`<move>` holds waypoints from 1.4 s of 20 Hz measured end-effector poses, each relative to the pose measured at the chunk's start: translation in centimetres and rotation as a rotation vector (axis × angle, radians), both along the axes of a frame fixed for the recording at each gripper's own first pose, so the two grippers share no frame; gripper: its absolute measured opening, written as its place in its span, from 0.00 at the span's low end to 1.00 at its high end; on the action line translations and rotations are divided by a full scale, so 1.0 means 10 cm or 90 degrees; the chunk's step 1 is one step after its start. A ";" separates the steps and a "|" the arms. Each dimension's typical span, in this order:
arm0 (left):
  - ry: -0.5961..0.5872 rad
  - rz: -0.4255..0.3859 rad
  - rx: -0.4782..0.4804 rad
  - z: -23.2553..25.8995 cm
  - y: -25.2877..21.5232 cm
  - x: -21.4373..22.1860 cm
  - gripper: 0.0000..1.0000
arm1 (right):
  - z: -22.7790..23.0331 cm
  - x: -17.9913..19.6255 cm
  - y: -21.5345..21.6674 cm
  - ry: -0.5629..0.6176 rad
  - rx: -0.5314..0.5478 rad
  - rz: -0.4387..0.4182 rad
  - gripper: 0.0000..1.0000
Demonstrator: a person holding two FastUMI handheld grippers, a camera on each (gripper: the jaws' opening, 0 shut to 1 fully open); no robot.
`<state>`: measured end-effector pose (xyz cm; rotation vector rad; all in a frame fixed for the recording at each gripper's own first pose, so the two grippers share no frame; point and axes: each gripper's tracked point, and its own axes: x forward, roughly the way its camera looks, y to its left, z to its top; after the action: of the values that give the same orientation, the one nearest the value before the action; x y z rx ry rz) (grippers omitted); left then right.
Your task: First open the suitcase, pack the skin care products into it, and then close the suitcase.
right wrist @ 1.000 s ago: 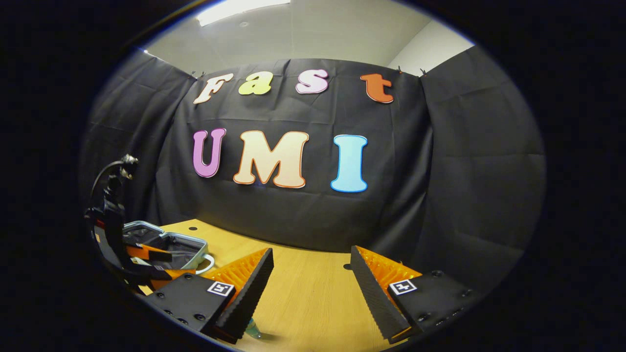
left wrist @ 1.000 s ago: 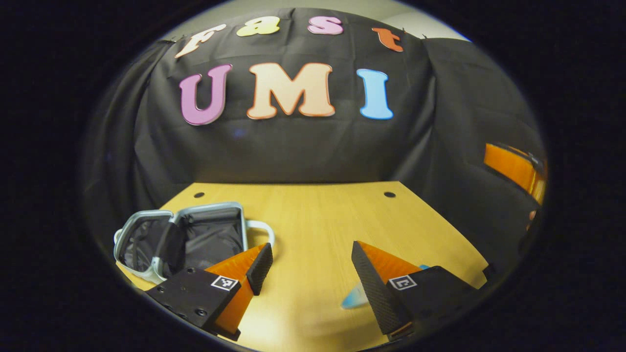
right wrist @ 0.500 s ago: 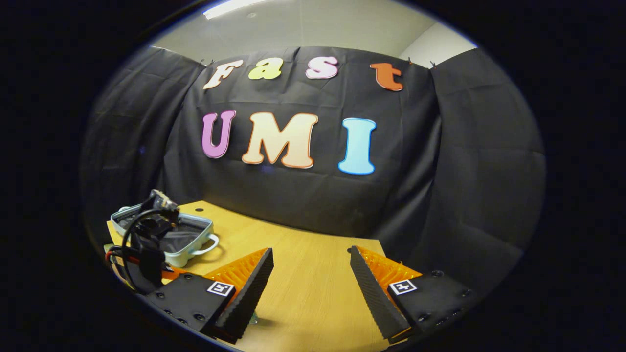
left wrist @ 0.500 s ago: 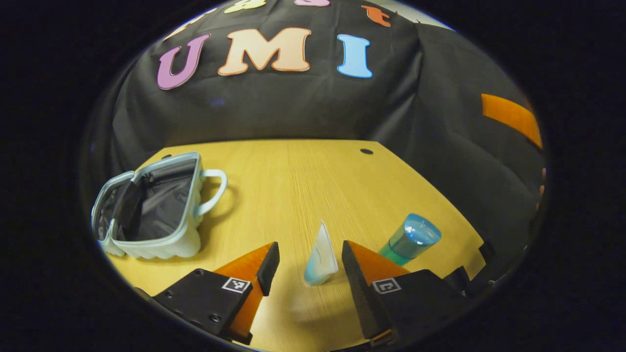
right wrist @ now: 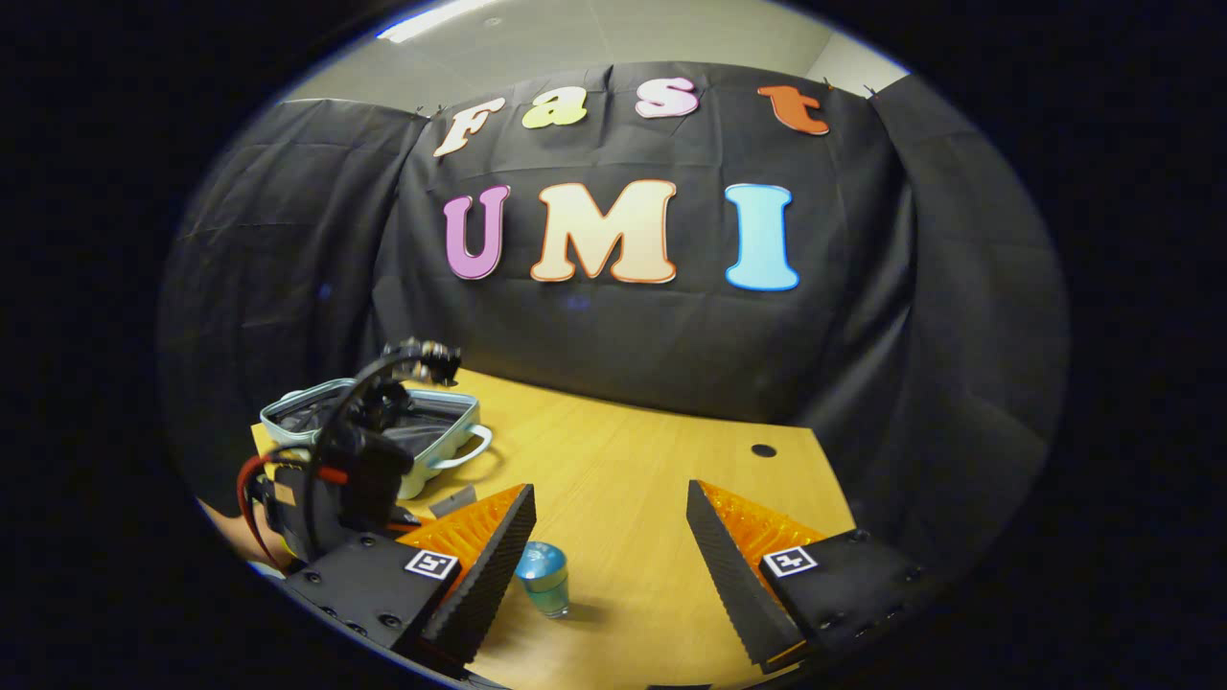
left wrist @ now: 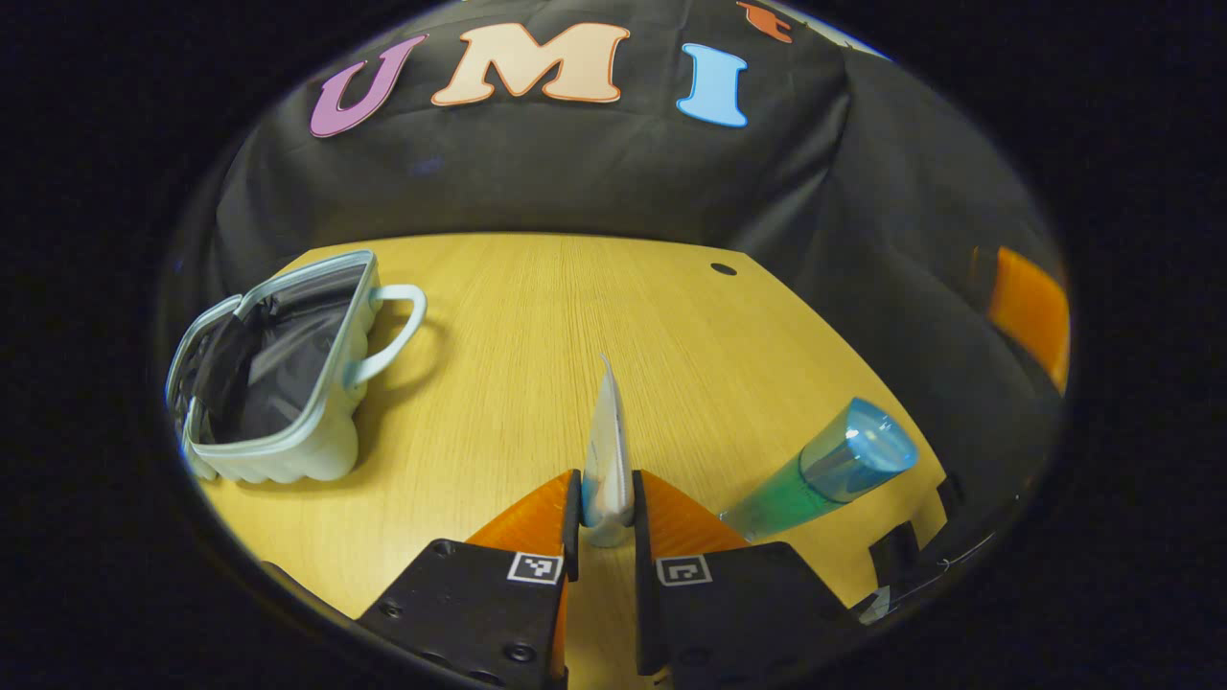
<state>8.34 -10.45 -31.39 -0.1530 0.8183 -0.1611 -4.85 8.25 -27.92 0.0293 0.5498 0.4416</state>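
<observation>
In the left gripper view my left gripper [left wrist: 606, 513] is shut on a white and pale-blue squeeze tube [left wrist: 606, 450], whose flat crimped end points away over the table. A green bottle with a blue cap [left wrist: 824, 470] stands just to its right. The small pale suitcase [left wrist: 278, 383] lies open at the left, its dark lining showing. In the right gripper view my right gripper [right wrist: 609, 522] is open above the table, with nothing between its fingers. The bottle [right wrist: 544, 578] stands beside its left finger, and the suitcase [right wrist: 451, 422] lies farther back left.
The wooden table [left wrist: 537, 316] has a small round hole [left wrist: 723, 269] near its far edge. Black cloth walls close it in at the back and right. The left gripper's body with cables [right wrist: 335, 479] shows in front of the suitcase in the right gripper view.
My left gripper came down to the tube and shut on it. The right gripper stayed open and its view turned left, bringing the bottle into sight.
</observation>
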 end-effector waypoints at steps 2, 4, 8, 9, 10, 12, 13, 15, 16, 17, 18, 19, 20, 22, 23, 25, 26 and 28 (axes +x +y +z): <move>-0.019 0.003 0.016 0.26 0.13 0.03 0.21 | -0.09 -0.02 0.12 0.012 0.010 0.013 0.99; -0.030 0.024 0.022 0.49 0.29 0.05 0.21 | -0.22 -0.08 0.22 0.025 0.013 0.030 0.99; -0.065 0.067 0.027 1.03 0.57 0.05 0.21 | -0.58 -0.29 0.34 0.053 0.001 0.062 0.98; -0.073 0.077 0.026 1.16 0.61 0.05 0.20 | -0.68 -0.34 0.34 0.061 -0.002 0.067 0.96; -0.081 0.085 0.029 1.29 0.67 0.03 0.20 | -0.78 -0.39 0.35 0.073 -0.003 0.070 0.93; -0.086 0.098 0.047 1.44 0.82 -0.01 0.21 | -1.02 -0.52 0.41 0.107 0.003 0.082 0.84; -0.088 0.103 0.062 1.48 0.90 -0.03 0.21 | -1.10 -0.56 0.41 0.121 0.003 0.082 0.70; -0.077 0.116 0.088 1.48 1.05 -0.09 0.21 | -1.12 -0.53 0.46 0.122 0.020 0.082 0.52; -0.070 0.122 0.095 1.46 1.11 -0.11 0.20 | -1.12 -0.53 0.51 0.137 0.029 0.092 0.51; -0.058 0.125 0.098 1.42 1.16 -0.16 0.20 | -1.13 -0.51 0.54 0.149 0.040 0.095 0.48; -0.049 0.129 0.104 1.38 1.22 -0.18 0.20 | -1.10 -0.50 0.57 0.168 0.050 0.098 0.49; -0.043 0.131 0.110 1.35 1.28 -0.19 0.20 | -1.02 -0.48 0.58 0.176 0.058 0.098 0.48; -0.038 0.137 0.113 1.31 1.37 -0.19 0.20 | -0.93 -0.45 0.62 0.180 0.059 0.102 0.48; -0.026 0.147 0.107 1.23 1.55 -0.20 0.21 | -0.73 -0.38 0.77 0.181 0.067 0.120 0.45; -0.016 0.153 0.107 1.18 1.69 -0.21 0.21 | -0.61 -0.35 0.86 0.180 0.075 0.124 0.46; 0.017 0.162 0.114 1.05 2.03 -0.23 0.20 | -0.39 -0.27 1.12 0.171 0.088 0.130 0.47; 0.036 0.164 0.116 0.98 2.21 -0.24 0.20 | -0.30 -0.23 1.27 0.166 0.095 0.131 0.47; 0.072 0.165 0.108 0.85 2.50 -0.26 0.20 | -0.19 -0.20 1.61 0.169 0.102 0.135 0.47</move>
<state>5.77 14.59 -22.93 -0.1076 0.9131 0.1622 -6.88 24.38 -29.83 0.1868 0.7818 0.6942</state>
